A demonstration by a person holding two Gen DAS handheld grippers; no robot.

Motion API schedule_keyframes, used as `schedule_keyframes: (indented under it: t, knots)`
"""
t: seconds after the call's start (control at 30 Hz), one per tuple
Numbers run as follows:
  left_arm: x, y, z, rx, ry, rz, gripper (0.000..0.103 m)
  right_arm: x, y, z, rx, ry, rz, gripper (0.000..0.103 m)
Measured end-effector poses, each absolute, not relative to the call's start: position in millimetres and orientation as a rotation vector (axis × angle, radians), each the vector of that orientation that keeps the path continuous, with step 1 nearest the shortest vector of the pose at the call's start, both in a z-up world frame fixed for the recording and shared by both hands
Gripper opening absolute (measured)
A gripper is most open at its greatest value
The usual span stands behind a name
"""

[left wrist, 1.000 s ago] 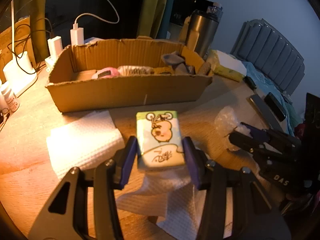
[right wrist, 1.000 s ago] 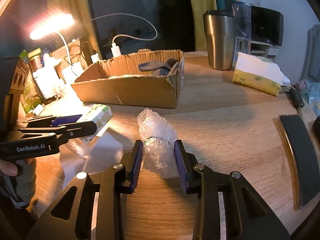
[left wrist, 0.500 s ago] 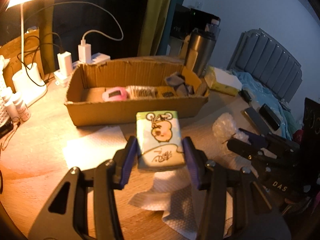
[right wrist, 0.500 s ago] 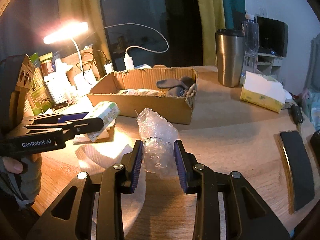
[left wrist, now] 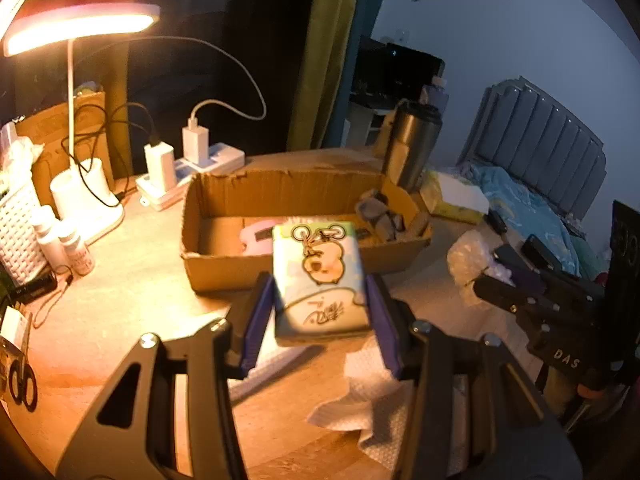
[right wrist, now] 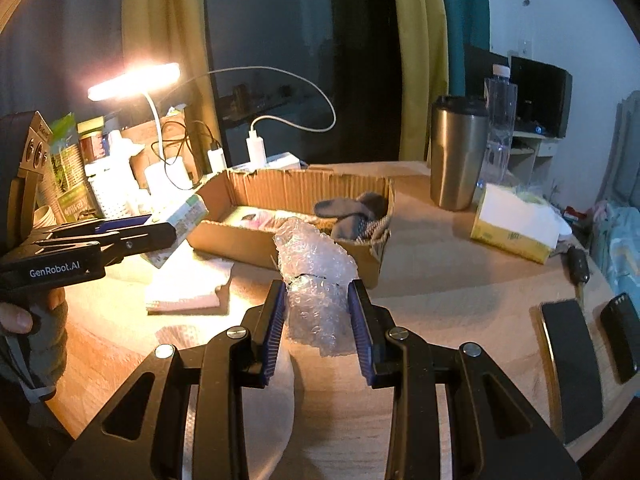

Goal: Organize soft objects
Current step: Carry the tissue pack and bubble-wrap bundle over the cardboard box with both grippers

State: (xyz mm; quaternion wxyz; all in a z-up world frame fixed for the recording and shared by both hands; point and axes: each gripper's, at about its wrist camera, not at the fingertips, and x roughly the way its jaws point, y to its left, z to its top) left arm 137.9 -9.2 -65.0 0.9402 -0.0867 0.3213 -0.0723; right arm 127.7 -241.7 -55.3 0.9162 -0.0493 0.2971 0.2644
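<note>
Carrying two soft items toward the cardboard box (left wrist: 304,268)
Left gripper (left wrist: 320,312) clamped the tissue pack (left wrist: 318,276), right gripper (right wrist: 318,316) clamped bubble wrap (right wrist: 316,276); box lay just ahead of both.

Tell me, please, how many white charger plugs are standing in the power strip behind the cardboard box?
2. One charger plug with a black cable stands at the left of the power strip; the other charger plug, with a white cable, stands to its right. None seems hidden.
</note>
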Motion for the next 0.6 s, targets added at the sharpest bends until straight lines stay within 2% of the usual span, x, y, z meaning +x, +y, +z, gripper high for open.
schedule_keyframes:
  t: [0.6]
  knots:
    - [150, 24, -43, -0.167, 0.575, -0.092, 0.048, 144, -209, -23, -0.165, 0.552, 0.551, 0.034]
